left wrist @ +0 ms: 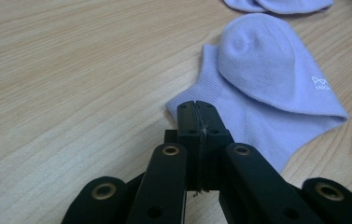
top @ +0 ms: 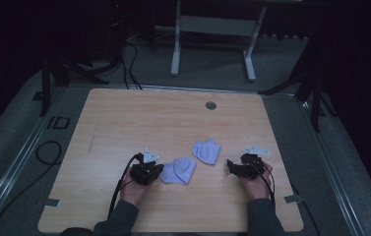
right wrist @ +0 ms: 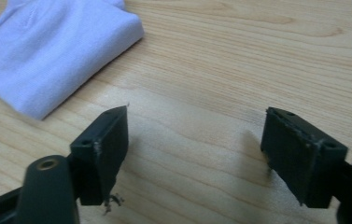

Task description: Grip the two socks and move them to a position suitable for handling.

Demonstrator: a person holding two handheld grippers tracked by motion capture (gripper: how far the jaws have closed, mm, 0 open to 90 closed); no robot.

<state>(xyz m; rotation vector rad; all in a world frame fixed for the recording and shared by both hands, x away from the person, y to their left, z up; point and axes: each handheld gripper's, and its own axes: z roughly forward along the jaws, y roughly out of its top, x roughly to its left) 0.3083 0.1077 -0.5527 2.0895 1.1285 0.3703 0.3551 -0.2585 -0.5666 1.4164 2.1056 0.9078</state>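
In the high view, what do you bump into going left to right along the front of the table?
Left hand-held gripper → folded sock → second sock → right hand-held gripper.

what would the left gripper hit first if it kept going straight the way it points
Most likely the nearer lavender sock: the shut left gripper has its tip at that sock's cuff corner, possibly touching already.

The wooden surface (top: 124, 123) fills the middle of the high view, pale and grained, with a small round grey grommet (top: 211, 105) set in it near its far edge. Beyond it, at the top centre, stands a white metal frame (top: 212, 29) on the grey floor (top: 281, 54). Black cables (top: 130, 64) trail across the floor at the upper left, and one cable loop (top: 47, 152) lies at the left.
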